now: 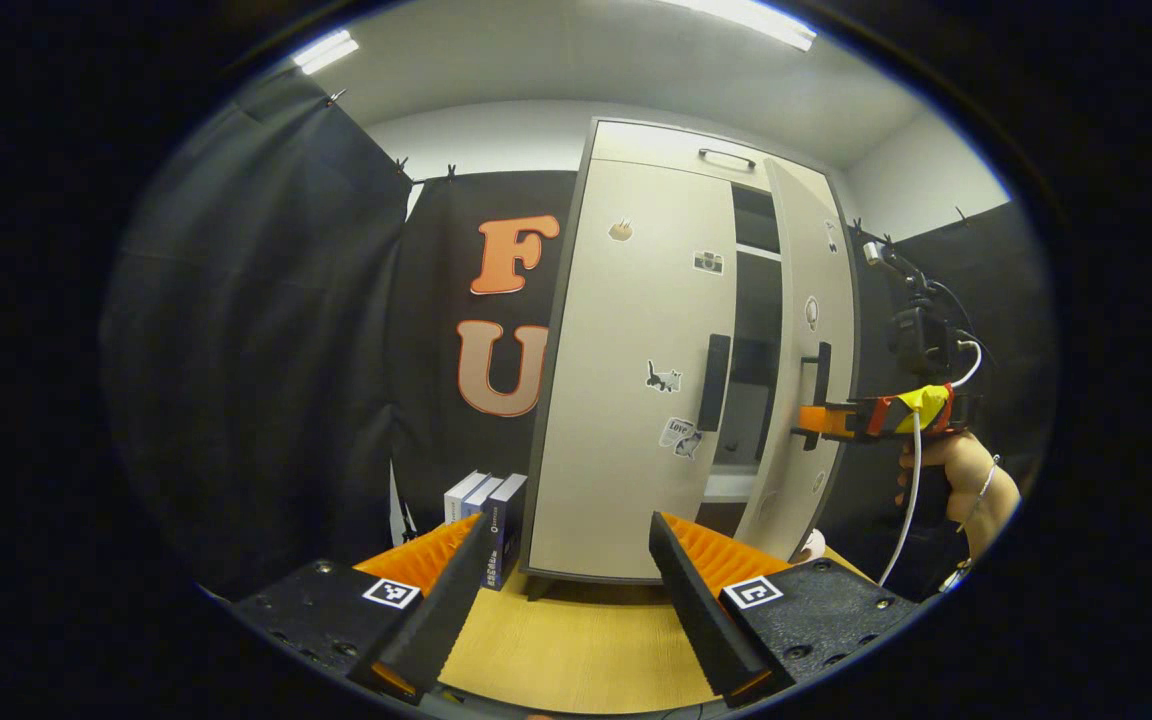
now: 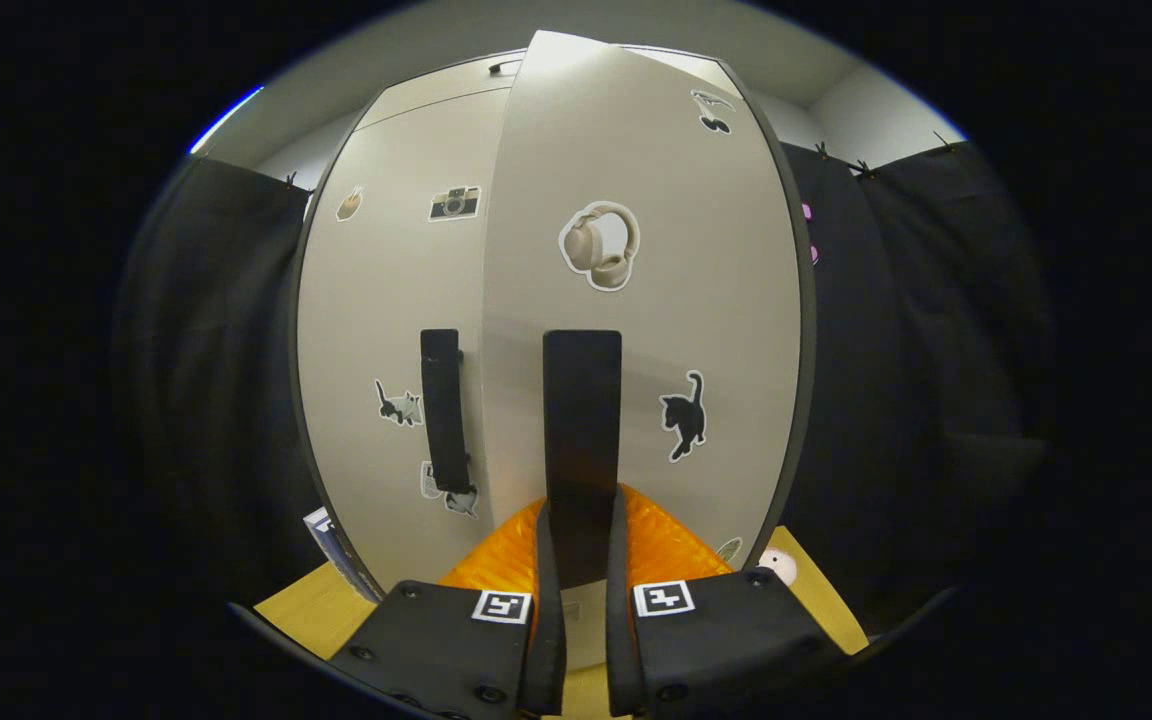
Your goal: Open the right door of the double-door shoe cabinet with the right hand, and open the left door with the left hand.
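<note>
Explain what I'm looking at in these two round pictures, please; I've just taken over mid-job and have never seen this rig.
There is no robot arm here. A person holds one hand-held gripper in each hand, and a fisheye camera rides on each, looking forward along its two fingers.

The left gripper view comes from the left hand-held gripper. Its fingers stand apart, holding nothing, back from the shoe cabinet. The left door looks closed, its handle untouched. Farther off you see the person's hand with the other tool at the right door, which is swung partly open.

The right gripper view comes from the right hand-held gripper. Its fingers are closed on the right door's handle.

The cabinet stands on a wooden table, with a few boxes beside it.
</note>
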`<action>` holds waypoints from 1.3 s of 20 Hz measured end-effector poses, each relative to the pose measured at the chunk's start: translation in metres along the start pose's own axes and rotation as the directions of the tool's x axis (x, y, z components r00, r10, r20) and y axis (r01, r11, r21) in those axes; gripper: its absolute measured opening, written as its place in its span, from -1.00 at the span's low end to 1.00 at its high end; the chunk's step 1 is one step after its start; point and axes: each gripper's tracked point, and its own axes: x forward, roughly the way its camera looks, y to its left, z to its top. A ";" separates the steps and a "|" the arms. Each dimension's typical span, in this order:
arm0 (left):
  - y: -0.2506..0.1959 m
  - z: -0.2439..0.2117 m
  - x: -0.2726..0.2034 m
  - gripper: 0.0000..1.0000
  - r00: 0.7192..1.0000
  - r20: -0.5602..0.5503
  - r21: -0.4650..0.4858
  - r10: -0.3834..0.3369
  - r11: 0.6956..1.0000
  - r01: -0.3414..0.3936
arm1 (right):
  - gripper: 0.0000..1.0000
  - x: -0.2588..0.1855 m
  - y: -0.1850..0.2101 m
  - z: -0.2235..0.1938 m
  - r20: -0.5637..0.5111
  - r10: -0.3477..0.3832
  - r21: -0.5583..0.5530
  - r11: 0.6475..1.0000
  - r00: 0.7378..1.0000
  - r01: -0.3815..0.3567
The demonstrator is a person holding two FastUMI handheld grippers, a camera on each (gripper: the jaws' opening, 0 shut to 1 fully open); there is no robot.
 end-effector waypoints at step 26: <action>-0.051 0.022 -0.019 0.89 0.999 0.042 0.042 0.034 0.999 -0.036 | -0.53 -0.035 -0.025 -0.005 -0.014 0.085 0.020 0.996 0.996 -0.085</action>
